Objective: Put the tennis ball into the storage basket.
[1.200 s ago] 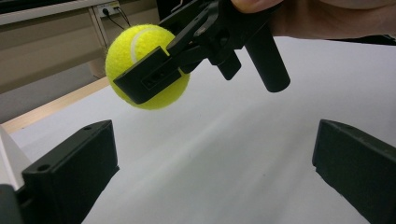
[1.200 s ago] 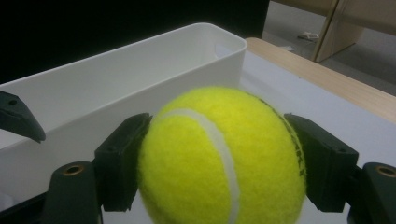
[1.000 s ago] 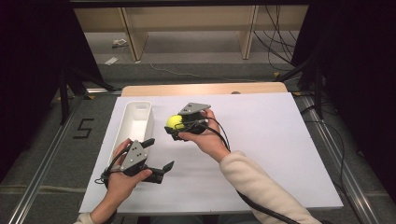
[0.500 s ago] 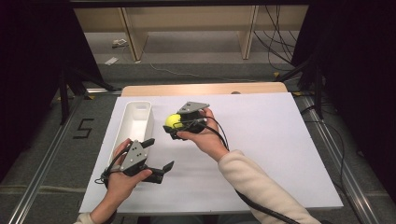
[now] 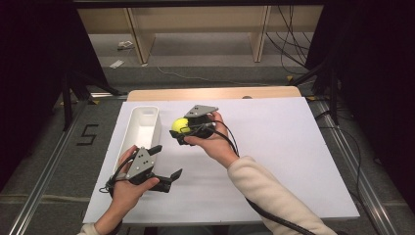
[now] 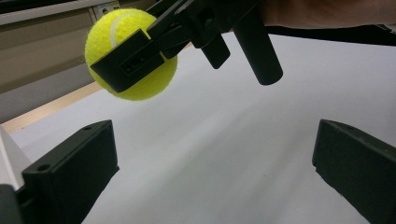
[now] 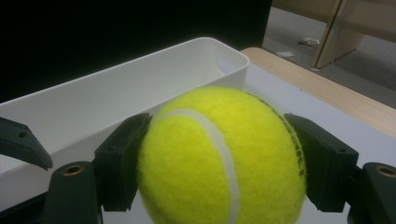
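Tennis ball point(image 5: 180, 125) edged toward white bin point(image 5: 142, 128), gripped in right tongs point(image 5: 183, 131), seam clear close-up, left tongs point(image 5: 166, 166) spread empty

A wooden table point(image 5: 215, 93) carries a white sheet point(image 5: 274, 161), with a white bin point(image 5: 142, 128) on it

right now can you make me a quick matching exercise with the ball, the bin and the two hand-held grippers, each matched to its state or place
Things:
1. tennis ball
2. white bin
3. left hand-held gripper
4. right hand-held gripper

States or places:
A. jaws spread apart, nothing between them
B. long and open-topped, on the left part of the white sheet
C. yellow, clamped between two black jaws above the sheet
D. shut on something round, just right of the bin

Pairs: 1-C, 2-B, 3-A, 4-D
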The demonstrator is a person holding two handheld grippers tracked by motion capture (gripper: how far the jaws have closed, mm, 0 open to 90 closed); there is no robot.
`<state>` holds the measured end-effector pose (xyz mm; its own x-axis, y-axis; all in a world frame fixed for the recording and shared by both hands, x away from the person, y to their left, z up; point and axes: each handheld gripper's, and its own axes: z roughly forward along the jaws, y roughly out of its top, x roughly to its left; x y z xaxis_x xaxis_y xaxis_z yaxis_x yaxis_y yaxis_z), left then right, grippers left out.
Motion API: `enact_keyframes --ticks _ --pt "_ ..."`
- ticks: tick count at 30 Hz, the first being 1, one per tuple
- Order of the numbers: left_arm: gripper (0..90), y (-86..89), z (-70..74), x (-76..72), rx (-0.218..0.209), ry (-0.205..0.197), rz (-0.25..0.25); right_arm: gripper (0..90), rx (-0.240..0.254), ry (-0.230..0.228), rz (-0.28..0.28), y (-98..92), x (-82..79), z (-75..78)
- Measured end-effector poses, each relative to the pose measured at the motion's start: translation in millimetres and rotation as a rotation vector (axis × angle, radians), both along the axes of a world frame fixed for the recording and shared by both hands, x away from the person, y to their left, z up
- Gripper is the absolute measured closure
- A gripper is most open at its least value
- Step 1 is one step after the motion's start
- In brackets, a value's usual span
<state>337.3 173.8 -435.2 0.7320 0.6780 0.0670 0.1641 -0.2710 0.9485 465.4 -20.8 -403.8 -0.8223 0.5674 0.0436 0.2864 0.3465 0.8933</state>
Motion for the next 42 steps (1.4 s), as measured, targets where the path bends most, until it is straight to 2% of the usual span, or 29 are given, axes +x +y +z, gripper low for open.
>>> enact_keyframes --ticks 12,24,42 --pt "0.0 0.0 0.1 0.1 0.004 -0.004 -0.001 26.7 0.004 -0.005 0.005 3.0 1.0 3.2" --pt "0.0 -0.9 0.2 -0.5 0.003 -0.005 -0.005 26.7 0.015 0.014 -0.002 4.2 6.5 2.8" --pt "0.0 -1.0 -0.5 -0.7 0.004 -0.001 -0.007 26.7 0.014 0.0 0.01 13.7 9.1 9.4"
